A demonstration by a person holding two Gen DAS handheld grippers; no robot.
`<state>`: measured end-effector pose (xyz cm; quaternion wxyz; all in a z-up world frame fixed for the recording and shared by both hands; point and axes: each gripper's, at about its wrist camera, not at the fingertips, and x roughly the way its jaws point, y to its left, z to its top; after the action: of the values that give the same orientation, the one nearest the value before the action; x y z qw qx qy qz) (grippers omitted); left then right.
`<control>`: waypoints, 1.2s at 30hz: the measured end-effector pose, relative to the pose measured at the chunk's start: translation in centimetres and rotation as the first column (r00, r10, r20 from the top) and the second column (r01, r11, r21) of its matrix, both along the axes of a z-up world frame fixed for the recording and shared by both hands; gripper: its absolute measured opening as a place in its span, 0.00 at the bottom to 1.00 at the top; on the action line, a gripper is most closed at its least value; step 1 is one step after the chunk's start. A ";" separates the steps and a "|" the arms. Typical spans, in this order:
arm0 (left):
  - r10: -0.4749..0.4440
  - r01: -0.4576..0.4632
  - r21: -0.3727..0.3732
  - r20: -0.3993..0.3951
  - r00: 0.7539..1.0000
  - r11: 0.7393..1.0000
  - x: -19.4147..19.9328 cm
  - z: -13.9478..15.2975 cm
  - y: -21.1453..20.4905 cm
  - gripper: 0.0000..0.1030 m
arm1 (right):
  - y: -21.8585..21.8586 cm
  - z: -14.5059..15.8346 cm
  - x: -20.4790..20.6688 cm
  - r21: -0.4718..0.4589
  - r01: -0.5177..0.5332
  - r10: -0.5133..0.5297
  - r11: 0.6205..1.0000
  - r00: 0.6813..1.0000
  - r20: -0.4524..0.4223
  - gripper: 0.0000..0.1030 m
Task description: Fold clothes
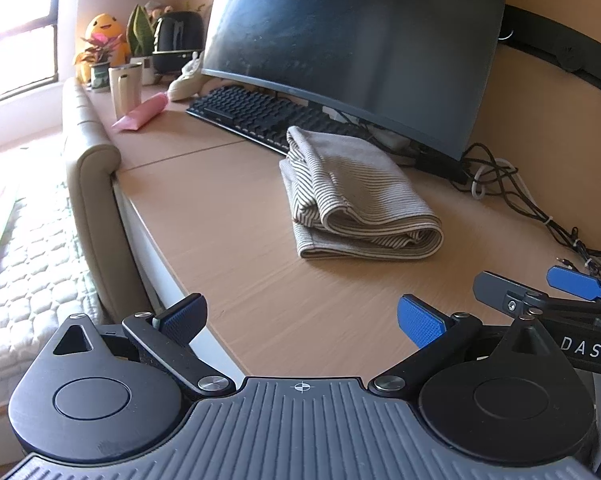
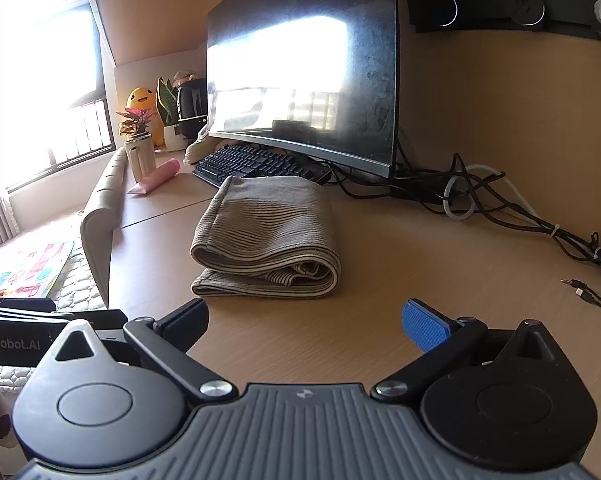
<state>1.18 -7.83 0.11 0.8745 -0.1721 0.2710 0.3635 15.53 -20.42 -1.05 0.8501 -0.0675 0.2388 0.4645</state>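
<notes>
A beige striped garment (image 1: 356, 196) lies folded in a compact stack on the wooden desk (image 1: 228, 216), just in front of the keyboard. The right wrist view shows the same garment (image 2: 268, 236) ahead of my right gripper (image 2: 306, 322). Both grippers hover above the desk's near part, short of the cloth and apart from it. My left gripper (image 1: 302, 318) is open with nothing between its blue pads. The right gripper is open and empty too; in the left wrist view its fingers (image 1: 572, 282) show at the far right.
A curved monitor (image 1: 360, 48) and black keyboard (image 1: 260, 114) stand behind the garment. Tangled cables (image 2: 520, 208) run along the right. A pink tube (image 1: 142, 114), mug, plants and plush toy sit far left. A padded bed edge (image 1: 88, 184) borders the desk's left side.
</notes>
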 end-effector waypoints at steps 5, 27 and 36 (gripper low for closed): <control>0.003 -0.003 -0.005 0.000 1.000 1.000 -0.1 0.0 0.0 1.00 | 0.1 -0.1 -0.1 -0.003 -0.005 0.005 1.000 1.000 -0.003 1.00; -0.007 0.007 -0.013 -0.003 1.000 1.000 0.1 -0.2 -0.1 1.00 | 0.1 -0.2 0.1 -0.006 0.001 -0.001 1.000 1.000 -0.008 1.00; 0.004 -0.004 -0.015 -0.006 1.000 1.000 0.0 -0.3 -0.1 1.00 | 0.1 -0.2 0.1 -0.007 -0.004 0.004 1.000 1.000 -0.013 1.00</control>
<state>1.21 -7.88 -0.22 0.8716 -0.1781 0.2761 0.3637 15.67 -20.30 -1.28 0.8474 -0.0679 0.2458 0.4657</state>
